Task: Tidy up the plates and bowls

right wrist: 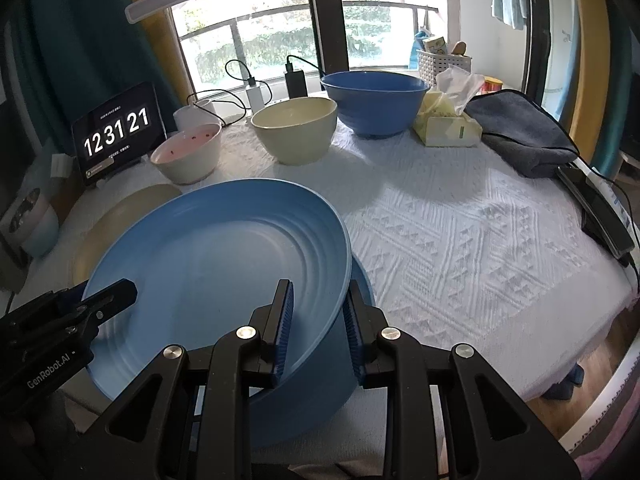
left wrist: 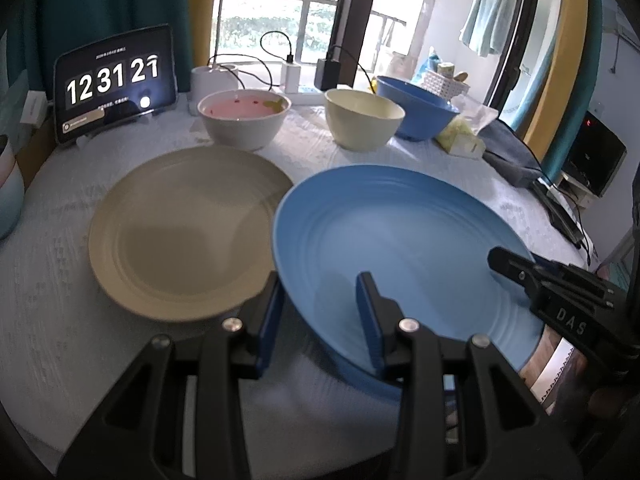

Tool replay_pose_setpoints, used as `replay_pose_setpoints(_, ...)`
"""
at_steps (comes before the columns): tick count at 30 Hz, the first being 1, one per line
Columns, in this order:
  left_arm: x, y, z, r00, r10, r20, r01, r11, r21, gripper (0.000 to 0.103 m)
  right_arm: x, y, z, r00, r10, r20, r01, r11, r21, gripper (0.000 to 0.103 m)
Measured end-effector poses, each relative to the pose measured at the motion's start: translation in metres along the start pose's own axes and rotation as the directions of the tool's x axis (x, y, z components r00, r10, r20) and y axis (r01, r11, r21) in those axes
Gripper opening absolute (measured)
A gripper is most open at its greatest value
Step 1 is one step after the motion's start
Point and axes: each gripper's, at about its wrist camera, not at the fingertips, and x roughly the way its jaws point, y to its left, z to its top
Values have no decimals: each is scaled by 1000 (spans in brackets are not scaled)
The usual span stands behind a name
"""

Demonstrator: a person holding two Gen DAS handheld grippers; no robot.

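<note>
From my left wrist camera, the tablet clock (left wrist: 115,78) stands at the far left edge of the table (left wrist: 48,264), and in front of it the cream plate (left wrist: 188,232) lies flat on the white cloth. Behind that plate sits the white bowl (left wrist: 242,118) with a pink inside, then the cream bowl (left wrist: 362,118), then the blue bowl (left wrist: 416,106), all three in a row along the far side and close to one another. My left gripper (left wrist: 320,320) has its fingers on either side of the blue plate (left wrist: 392,240) at its left rim, one blue pad outside and under the edge, the other on the inner face; whether the pads actually press the rim I cannot tell. The plate is tilted, its left edge overlapping the cream plate's right edge in this view, though I cannot tell whether they touch. In the right wrist view my right gripper (right wrist: 318,328) straddles the same plate's right rim, one pad inside and one outside, seemingly closed on it. A second blue plate (right wrist: 364,284) shows beneath the raised one. Further right on the cloth are the tissue pack (right wrist: 446,120) and, beside it, the folded grey towel (right wrist: 520,132), near the table's right edge.
</note>
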Motion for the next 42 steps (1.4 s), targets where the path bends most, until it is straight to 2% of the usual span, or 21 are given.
replay_pose_setpoints(11, 3, -4, -21, 998, 31, -54, -30, 999, 26, 38, -1, 1, -18, 1000, -3, -28, 3, 1000, 7, 27)
replay_pose_setpoints(19, 15, -18, -21, 993, 31, -112, -22, 997, 77, 40, 1, -10, -19, 999, -31, -44, 33, 998, 49, 27)
replay_pose_setpoints(24, 19, -23, -19, 990, 70, -123, -58, 993, 100, 40, 1, -16, -20, 999, -28, -45, 31, 997, 71, 28)
replay_pose_setpoints(31, 31, -25, -20, 981, 81, -175, -63, 993, 101, 44, 3, -23, -19, 999, -28, -35, 31, 996, 84, 28)
replay_pose_setpoints(42, 36, -31, -15, 979, 100, -179, -81, 991, 109, 45, 15, -35, -20, 998, -12, -57, 18, 994, 106, 30)
